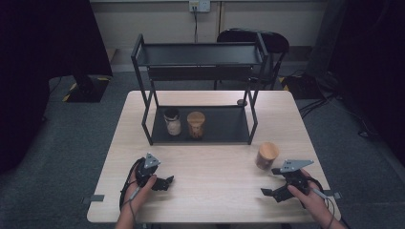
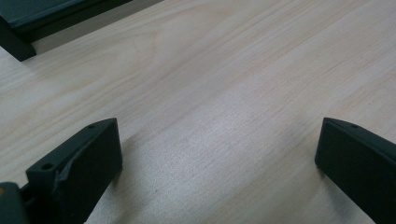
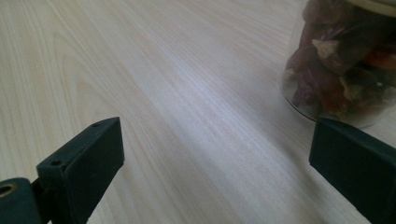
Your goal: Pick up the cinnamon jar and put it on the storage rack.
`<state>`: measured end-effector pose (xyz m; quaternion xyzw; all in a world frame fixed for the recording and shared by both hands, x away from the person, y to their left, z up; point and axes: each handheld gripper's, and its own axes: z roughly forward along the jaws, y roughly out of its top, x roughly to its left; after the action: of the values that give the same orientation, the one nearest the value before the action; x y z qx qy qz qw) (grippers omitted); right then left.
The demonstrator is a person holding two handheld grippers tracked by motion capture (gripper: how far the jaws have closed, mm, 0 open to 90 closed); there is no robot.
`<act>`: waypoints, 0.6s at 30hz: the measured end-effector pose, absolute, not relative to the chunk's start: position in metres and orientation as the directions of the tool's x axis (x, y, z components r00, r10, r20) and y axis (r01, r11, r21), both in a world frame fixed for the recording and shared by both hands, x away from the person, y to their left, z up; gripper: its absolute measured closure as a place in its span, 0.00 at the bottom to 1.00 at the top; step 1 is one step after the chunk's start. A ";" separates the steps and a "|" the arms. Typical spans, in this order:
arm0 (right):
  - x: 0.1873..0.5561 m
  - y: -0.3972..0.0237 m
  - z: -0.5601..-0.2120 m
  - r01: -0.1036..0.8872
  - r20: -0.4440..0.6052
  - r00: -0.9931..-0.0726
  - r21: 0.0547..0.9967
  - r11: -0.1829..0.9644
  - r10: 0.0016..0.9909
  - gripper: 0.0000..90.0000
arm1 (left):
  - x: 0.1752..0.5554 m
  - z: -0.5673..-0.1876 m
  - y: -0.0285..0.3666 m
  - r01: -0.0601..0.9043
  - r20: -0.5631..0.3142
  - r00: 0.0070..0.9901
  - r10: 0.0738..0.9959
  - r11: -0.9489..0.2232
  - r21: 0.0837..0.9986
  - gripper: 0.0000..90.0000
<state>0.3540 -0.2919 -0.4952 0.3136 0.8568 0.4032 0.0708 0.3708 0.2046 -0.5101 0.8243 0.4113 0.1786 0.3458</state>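
Both grippers wide apart on table (image 1: 215, 167), R gripper (image 3: 215, 154) nr jar (image 3: 345, 60)

The tabletop (image 1: 210, 162) was pale wood with fine lengthwise grain, and on it stood a black metal rack (image 1: 198, 55) with dark shelves. Both tools, left (image 1: 165, 182) and right (image 1: 274, 193), were black, each topped by a grey plate. The jar (image 1: 266, 155) on the tabletop had a tan lid and reddish-brown contents behind clear glass; on the rack, one jar (image 1: 196, 124) was orange-brown, another (image 1: 172, 121) cream with a dark lid.
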 end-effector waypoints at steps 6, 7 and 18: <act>0.354 -0.298 -0.495 0.486 0.116 -0.776 0.737 0.470 0.620 0.02 | 0.371 -0.510 0.204 0.555 0.009 0.597 0.802 -0.421 0.717 0.00; 0.354 -0.299 -0.495 0.490 0.117 -0.772 0.736 0.467 0.625 0.02 | 0.371 -0.510 0.204 0.556 0.008 0.597 0.802 -0.421 0.717 0.00; 0.357 -0.308 -0.494 0.505 0.107 -0.741 0.740 0.444 0.663 0.02 | 0.371 -0.510 0.204 0.555 0.008 0.597 0.802 -0.421 0.717 0.00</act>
<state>0.3565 -0.3081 -0.4941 0.3459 0.8440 0.3978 0.0995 0.3707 0.2045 -0.5102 0.8237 0.4121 0.1783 0.3462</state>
